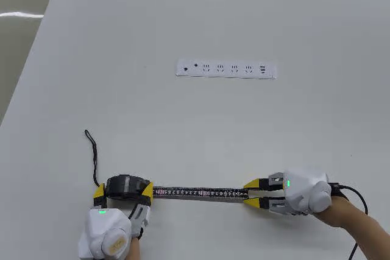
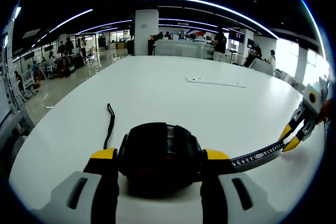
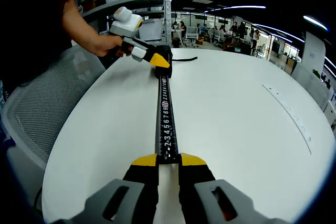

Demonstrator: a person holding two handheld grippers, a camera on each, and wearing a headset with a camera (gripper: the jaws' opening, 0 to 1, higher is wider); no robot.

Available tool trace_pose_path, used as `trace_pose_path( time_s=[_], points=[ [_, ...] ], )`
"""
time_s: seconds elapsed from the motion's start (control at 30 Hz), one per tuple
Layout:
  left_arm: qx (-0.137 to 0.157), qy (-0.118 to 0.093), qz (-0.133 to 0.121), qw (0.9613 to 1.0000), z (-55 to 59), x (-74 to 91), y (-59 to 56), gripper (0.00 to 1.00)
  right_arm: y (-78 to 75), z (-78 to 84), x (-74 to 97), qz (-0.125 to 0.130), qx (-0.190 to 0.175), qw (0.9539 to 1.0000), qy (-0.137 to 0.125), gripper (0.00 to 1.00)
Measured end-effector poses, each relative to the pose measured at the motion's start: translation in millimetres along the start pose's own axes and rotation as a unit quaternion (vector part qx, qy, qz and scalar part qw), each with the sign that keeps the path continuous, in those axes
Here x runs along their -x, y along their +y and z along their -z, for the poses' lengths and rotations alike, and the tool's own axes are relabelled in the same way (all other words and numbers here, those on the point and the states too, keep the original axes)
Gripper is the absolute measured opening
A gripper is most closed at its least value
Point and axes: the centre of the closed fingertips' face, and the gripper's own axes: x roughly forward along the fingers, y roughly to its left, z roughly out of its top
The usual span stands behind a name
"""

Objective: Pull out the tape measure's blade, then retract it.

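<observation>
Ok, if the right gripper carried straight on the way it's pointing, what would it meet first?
The right gripper points along the blade it clamps, so it would probably reach the tape measure case first, held in the left gripper. The table between looks free.

Head view: bright, even overhead light, sharp. White table [image 1: 244, 16] nearly washes out, with faint soft shadows just under left gripper [image 1: 122, 192] and right gripper [image 1: 250, 192]. Gripper views: dark ceiling, light strips [image 2: 210, 4] far ahead, strong fisheye bending at edges.
</observation>
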Motion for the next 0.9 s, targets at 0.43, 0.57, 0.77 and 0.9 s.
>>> trace_pose_path(
  time_s=[0.43,0.57,0.77,0.9],
  points=[
    [-0.001,-0.003,0.000,1.0000,0.2,0.4,-0.1,0.60,1.6,-7.5,-8.3,-0.001,-0.002,1.0000,-0.006,0.11],
    [-0.001,-0.004,-0.001,1.0000,-0.3,0.1,0.1,0.61,1.9,-8.3,-8.9,0.000,-0.003,1.0000,-0.006,0.11],
    [0.003,-0.004,-0.004,1.0000,-0.8,0.1,0.6,0.63,2.8,-9.3,-9.7,0.001,-0.005,1.0000,-0.007,0.11],
    [0.017,-0.002,-0.008,0.9998,0.9,0.2,0.3,0.64,2.8,-8.9,-9.5,0.001,-0.004,1.0000,-0.007,0.11]
  ],
)
